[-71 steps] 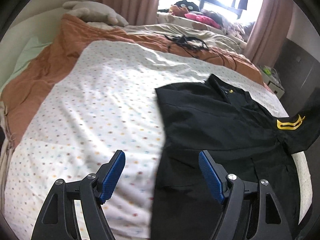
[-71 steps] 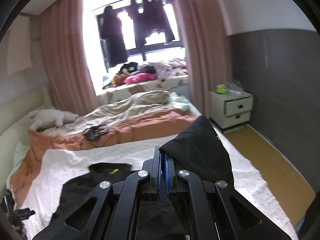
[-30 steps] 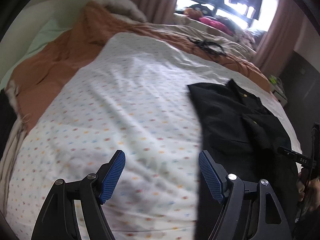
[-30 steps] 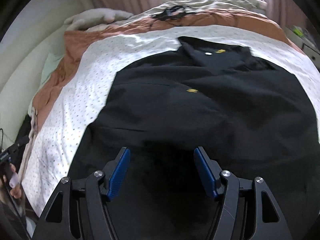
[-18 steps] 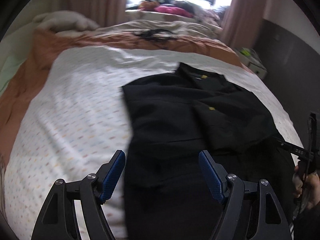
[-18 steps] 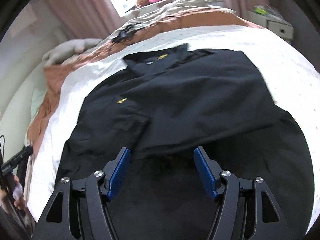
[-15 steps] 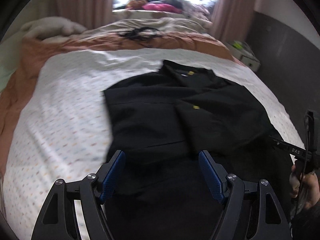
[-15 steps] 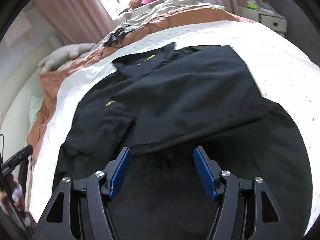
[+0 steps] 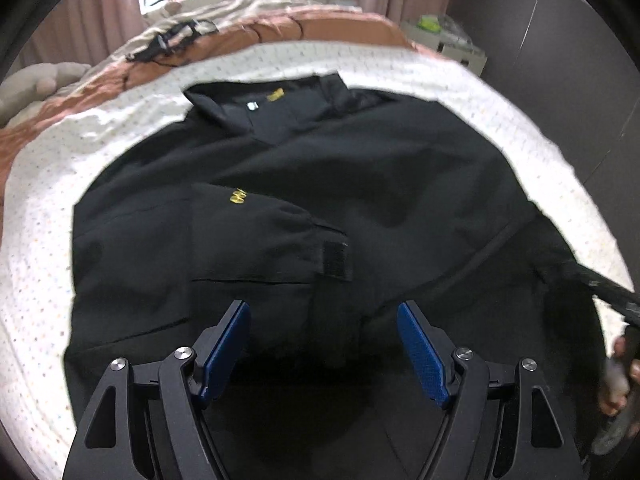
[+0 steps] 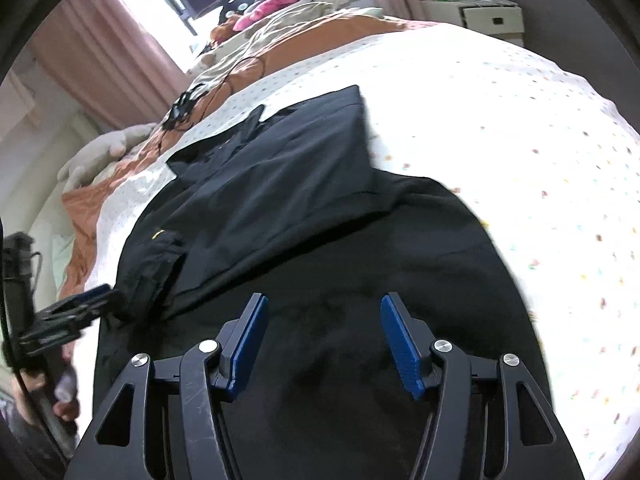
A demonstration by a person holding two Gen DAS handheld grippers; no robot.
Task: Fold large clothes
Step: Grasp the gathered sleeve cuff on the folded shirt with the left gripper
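a home bedroom: a bed (image 10: 500, 128) with dotted sheet, pink curtains (image 10: 100, 52), a bedside cabinet (image 10: 488, 20).

- Black jacket (image 9: 400, 184), with small yellow marks on the folded sleeve (image 9: 238, 197) and at the collar (image 9: 275, 95), ahead of both grippers.
- White bed sheet (image 10: 500, 128) sprinkled with small multicoloured dots, right of the right gripper (image 10: 320, 340).
- Rust-orange blanket (image 9: 332, 26) and beige cover (image 9: 256, 0) beyond the jacket, far ahead of the left gripper (image 9: 323, 340).
- Bright pink cloth (image 10: 262, 10) by the window, dusty-pink curtains (image 10: 104, 60) further left.
- Blue ribbed pads (image 9: 420, 348) on black frames, on both grippers.
- Grey-beige plush toy (image 10: 100, 152), ahead and left.
- Dark grey wall (image 9: 560, 40), white nightstand (image 10: 492, 20) with something lime green on top.
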